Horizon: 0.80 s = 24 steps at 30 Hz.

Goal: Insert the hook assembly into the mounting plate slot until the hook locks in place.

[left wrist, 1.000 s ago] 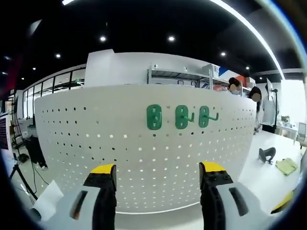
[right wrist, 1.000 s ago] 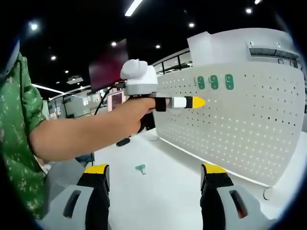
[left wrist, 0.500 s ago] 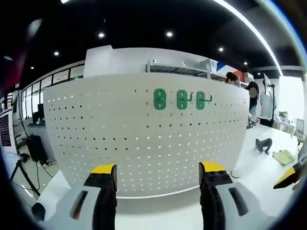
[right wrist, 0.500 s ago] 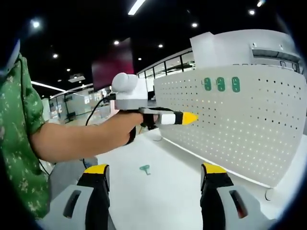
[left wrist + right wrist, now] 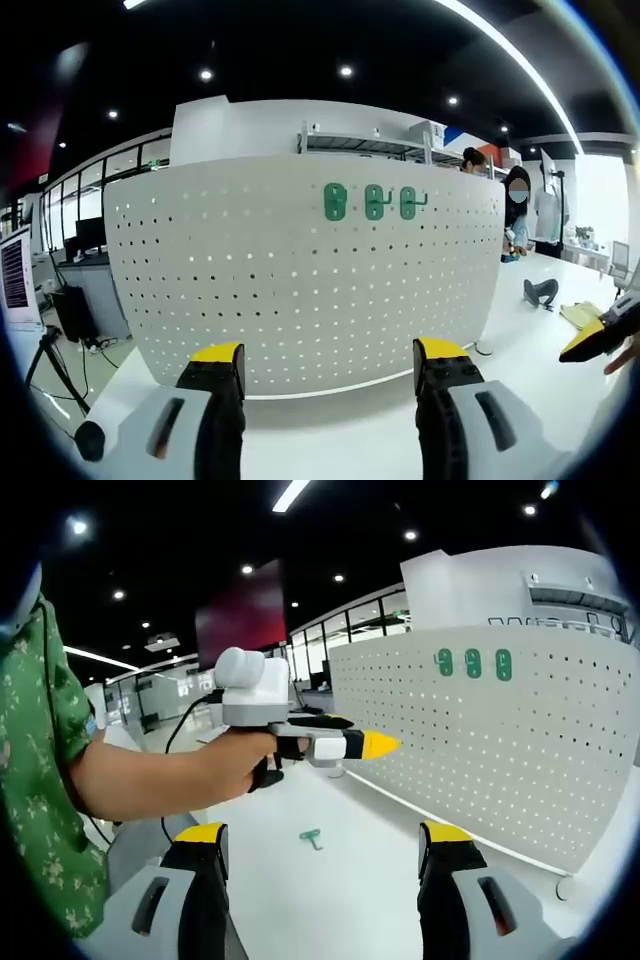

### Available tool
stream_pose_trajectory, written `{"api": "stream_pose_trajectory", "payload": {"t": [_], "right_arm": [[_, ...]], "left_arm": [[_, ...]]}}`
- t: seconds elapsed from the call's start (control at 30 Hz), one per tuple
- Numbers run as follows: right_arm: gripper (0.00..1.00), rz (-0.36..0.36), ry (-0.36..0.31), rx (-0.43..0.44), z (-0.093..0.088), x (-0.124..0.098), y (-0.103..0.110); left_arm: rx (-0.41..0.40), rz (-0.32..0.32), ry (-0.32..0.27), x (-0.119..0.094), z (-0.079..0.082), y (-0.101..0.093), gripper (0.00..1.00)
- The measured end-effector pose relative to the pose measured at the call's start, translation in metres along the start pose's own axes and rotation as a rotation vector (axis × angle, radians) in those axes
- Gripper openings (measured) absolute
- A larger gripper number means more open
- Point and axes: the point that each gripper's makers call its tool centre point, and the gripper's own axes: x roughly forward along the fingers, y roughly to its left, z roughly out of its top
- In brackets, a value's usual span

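Note:
A white pegboard (image 5: 300, 290) stands upright on the white table. Three green mounting plates (image 5: 372, 201) sit in a row near its top; small hooks stick out of the two right ones. In the right gripper view the same plates (image 5: 473, 663) show on the pegboard (image 5: 500, 770). A loose green hook (image 5: 312, 836) lies on the table, left of the board. My left gripper (image 5: 328, 390) faces the board from a distance, open, nothing between its jaws. A hand holds that left gripper (image 5: 345, 746) above the table. My right gripper (image 5: 322, 875) is open, with nothing held.
The right gripper's yellow tip (image 5: 598, 338) enters at the right edge. Behind the board's right end stand people (image 5: 518, 215). A dark object (image 5: 540, 292) and a yellow-green cloth (image 5: 578, 314) lie on the table there. A person's green sleeve (image 5: 40, 780) covers the left side.
The left gripper has drawn back from the pegboard, so the board and plates look smaller. Seen from the right gripper, it has sunk lower and moved away from the board.

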Motion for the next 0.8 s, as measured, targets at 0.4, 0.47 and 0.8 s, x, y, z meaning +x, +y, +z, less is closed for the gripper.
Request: {"api": "stream_pose_trajectory", "payload": {"t": [0.4, 0.47, 0.8], "right_arm": [[0.79, -0.016, -0.017, 0.001, 0.004, 0.001, 0.013], [0.79, -0.018, -0.019, 0.001, 0.005, 0.002, 0.016], [0.79, -0.035, -0.029, -0.004, 0.009, 0.005, 0.029]], "left_arm": [[0.022, -0.019, -0.015, -0.031, 0.001, 0.019, 0.69], [0.025, -0.022, -0.017, -0.034, 0.001, 0.022, 0.69], [0.008, -0.06, -0.02, -0.06, -0.004, 0.04, 0.69]]}}
